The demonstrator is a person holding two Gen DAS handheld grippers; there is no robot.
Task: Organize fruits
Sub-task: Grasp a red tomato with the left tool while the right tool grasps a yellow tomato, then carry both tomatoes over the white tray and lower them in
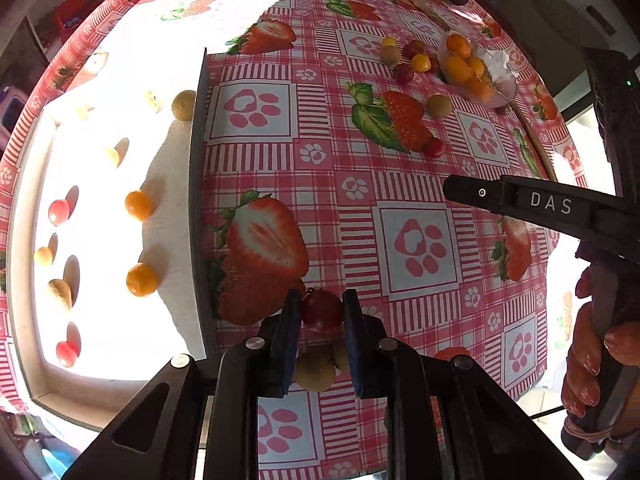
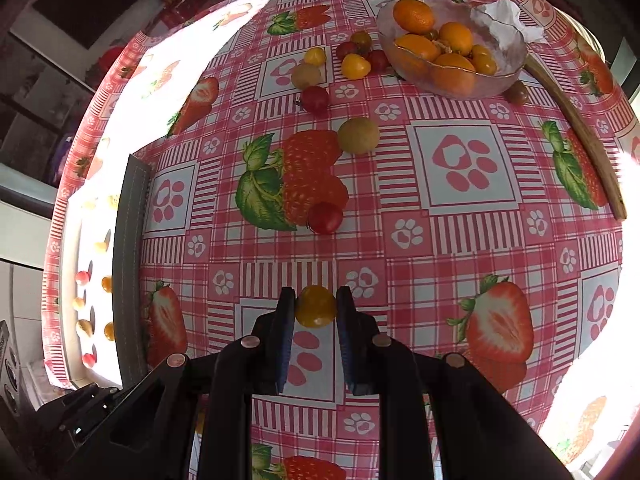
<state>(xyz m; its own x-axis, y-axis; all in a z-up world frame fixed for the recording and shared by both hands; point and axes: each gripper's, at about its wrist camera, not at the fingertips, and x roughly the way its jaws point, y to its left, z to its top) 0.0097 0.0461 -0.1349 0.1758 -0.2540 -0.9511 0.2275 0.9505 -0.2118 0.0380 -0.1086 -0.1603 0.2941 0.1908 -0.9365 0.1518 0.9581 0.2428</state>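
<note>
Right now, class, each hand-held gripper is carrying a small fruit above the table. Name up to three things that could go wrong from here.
1. The left hand-held gripper pinches a red cherry tomato only at its sides; round fruit may slip out or get crushed.
2. The right hand-held gripper holds a yellow tomato the same way.
3. Glare washes out the white tray, so misplacing fruit among those already there seems possible.

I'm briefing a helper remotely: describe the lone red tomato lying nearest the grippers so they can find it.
Start at the glass bowl of oranges. Come toward the camera to the big printed strawberry with leaves; the red cherry tomato sits on its near edge, alone, unlike those clustered by the bowl.
</note>
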